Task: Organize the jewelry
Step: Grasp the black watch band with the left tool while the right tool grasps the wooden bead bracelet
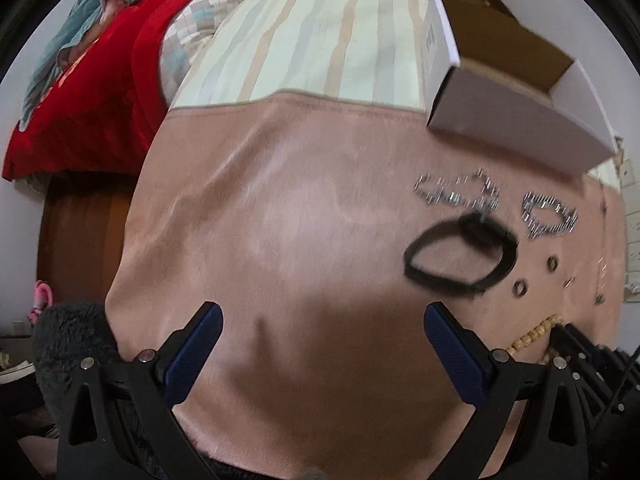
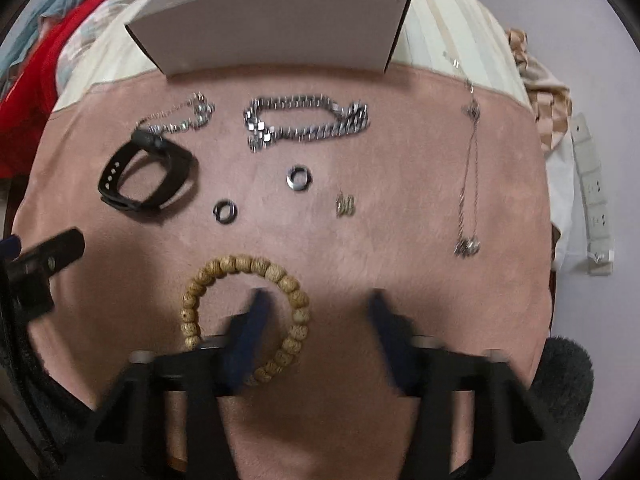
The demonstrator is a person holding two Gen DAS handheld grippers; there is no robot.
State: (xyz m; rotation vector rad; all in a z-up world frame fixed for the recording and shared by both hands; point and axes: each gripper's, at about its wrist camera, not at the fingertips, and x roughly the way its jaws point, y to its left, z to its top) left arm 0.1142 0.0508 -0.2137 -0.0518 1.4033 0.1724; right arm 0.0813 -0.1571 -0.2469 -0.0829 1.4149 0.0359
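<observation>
A wooden bead bracelet (image 2: 280, 272) lies on the pink cloth (image 2: 400, 220) close below my right gripper (image 2: 318, 308). Its left finger stands inside the loop, and the loop's right side lies between the fingers with a gap to the right pad; the jaws are apart. Farther off lie a black watch band (image 2: 148, 176), two silver chain bracelets (image 2: 308, 120) (image 2: 180, 118), two rings (image 2: 300, 179) (image 2: 226, 211), small earrings (image 2: 345, 205) and a thin necklace (image 2: 468, 172). My left gripper (image 1: 322, 320) hangs open over bare cloth, left of the watch band (image 1: 460, 258).
An open white cardboard box (image 2: 272, 36) stands at the cloth's far edge on a striped sheet (image 1: 312, 40). A red blanket (image 1: 100, 92) and pillows lie to the left. A power strip (image 2: 592, 200) lies beyond the right edge.
</observation>
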